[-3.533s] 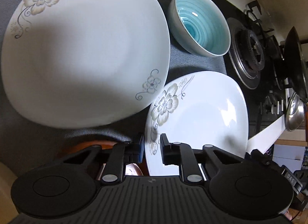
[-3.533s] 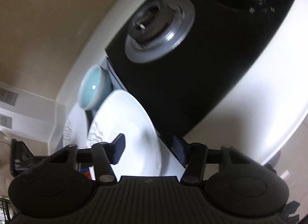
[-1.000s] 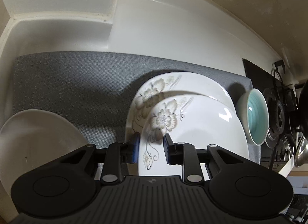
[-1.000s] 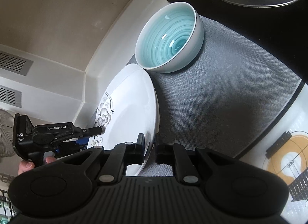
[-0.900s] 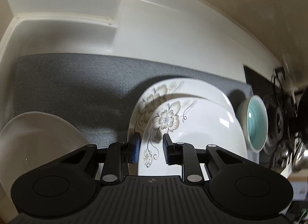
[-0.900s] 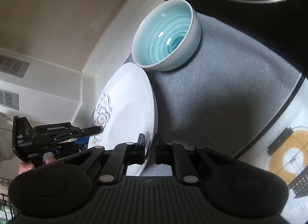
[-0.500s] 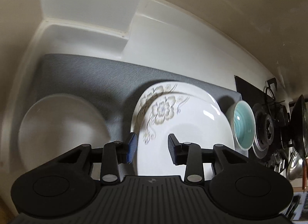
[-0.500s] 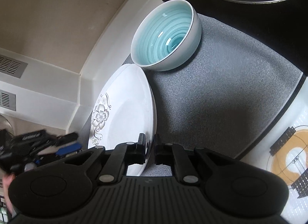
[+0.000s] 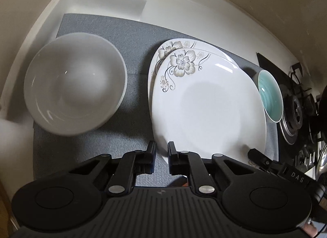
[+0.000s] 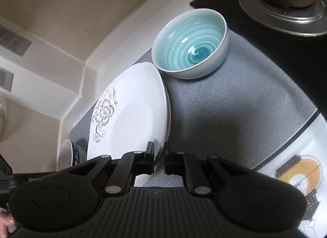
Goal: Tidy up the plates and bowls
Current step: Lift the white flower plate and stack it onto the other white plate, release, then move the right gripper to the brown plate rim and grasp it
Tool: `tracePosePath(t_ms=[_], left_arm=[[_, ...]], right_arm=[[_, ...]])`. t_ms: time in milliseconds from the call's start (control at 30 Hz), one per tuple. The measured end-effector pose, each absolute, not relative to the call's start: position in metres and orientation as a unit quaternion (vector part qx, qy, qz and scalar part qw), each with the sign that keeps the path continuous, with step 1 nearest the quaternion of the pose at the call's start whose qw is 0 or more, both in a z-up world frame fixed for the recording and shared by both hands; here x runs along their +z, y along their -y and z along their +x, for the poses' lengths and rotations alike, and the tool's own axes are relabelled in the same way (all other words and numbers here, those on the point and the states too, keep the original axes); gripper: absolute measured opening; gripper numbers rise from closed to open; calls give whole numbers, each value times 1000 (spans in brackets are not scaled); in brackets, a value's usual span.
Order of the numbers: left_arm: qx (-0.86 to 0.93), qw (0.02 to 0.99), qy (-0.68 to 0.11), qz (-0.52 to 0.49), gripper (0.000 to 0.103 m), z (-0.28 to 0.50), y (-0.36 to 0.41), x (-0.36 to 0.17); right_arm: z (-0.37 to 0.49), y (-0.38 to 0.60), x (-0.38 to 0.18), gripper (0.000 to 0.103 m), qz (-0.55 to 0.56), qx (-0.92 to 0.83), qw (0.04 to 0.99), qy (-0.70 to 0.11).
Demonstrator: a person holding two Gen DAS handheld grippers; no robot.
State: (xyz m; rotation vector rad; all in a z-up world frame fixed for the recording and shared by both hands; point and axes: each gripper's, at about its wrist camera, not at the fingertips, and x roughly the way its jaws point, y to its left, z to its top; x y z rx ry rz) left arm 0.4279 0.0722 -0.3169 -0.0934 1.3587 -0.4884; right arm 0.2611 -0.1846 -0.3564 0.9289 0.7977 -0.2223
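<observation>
We see the right gripper (image 10: 159,161) with its jaws pinched on the near rim of the top plate (image 10: 130,123), which lies on the bottom plate (image 9: 163,53) over the grey mat (image 10: 235,111). The left gripper (image 9: 161,156) has its jaws slightly parted, straddling that plate's edge without a clear grip. Ahead and right of the right jaws sits the teal bowl (image 10: 190,43); ahead-left of the left jaws, the white bowl (image 9: 74,89).

You see two white plates (image 9: 208,105) with grey flowers, a plain white bowl (image 9: 74,88), a bowl that is swirly blue-green inside (image 10: 190,43), a grey mat (image 10: 235,115) and black grippers (image 9: 161,152).
</observation>
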Motion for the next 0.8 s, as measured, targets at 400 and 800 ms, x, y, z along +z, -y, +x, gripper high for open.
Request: tracePosePath(t_ms=[400, 800], left_arm=[[-250, 745, -617, -49, 13, 420, -70, -319], [-238, 752, -613, -48, 13, 430, -64, -327]], right_arm=[[246, 175, -339, 3, 408, -91, 831, -368], [272, 183, -353, 2, 390, -105, 832, -381]])
